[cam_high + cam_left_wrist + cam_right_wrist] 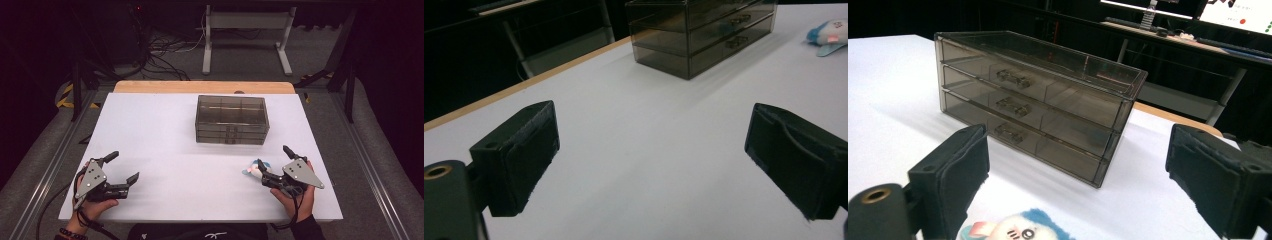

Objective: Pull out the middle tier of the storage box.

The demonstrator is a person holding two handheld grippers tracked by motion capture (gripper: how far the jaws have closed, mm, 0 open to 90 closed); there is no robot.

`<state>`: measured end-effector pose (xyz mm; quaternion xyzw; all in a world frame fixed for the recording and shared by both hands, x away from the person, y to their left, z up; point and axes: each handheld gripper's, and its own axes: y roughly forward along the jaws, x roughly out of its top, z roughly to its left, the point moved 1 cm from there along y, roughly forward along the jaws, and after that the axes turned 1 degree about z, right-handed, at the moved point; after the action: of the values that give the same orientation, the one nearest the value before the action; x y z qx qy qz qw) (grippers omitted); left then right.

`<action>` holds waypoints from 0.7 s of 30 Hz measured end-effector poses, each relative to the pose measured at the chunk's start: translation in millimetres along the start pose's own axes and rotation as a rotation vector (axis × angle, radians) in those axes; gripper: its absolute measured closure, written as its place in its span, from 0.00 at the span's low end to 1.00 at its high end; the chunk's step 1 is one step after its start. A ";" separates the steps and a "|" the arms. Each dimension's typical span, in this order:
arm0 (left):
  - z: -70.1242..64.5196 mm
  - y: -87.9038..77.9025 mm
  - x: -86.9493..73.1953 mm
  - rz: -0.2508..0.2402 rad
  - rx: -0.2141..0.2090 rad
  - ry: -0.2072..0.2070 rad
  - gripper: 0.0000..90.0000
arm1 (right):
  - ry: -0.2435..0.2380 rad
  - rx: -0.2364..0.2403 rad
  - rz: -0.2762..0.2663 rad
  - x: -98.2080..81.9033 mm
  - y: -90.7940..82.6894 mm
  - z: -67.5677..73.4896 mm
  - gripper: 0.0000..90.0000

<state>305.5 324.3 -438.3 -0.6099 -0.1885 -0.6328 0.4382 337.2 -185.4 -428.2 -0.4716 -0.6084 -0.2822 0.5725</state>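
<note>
Hovering with right gripper spread wide and empty over small blue-and-white plush toy, before smoky transparent three-drawer plastic organiser; probably next: lowering, pinching. Left gripper gaping, empty.

Left tongs: both black jaws stand wide apart, nothing between them, bare white table showing in the gap. Smoky transparent drawer box with three stacked drawers stands well beyond the jaws at upper centre-right, drawer handles visible on its right-hand face. Small blue-and-white plush toy lies on the table at the upper right edge, apart from the box; table's wooden far edge runs along the left.
</note>
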 end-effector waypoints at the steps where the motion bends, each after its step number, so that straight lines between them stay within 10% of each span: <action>1: -0.2 0.6 0.0 0.000 0.002 0.002 0.09 | 0.002 0.001 0.001 -0.1 0.1 -0.2 0.12; 21: -4.4 8.7 -0.7 0.046 -0.036 0.025 0.09 | 0.008 -0.012 0.003 0.5 3.3 -0.2 0.13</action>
<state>309.6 316.4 -442.3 -0.6139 -0.1579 -0.6334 0.4439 340.3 -184.1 -428.3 -0.4749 -0.6039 -0.2866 0.5725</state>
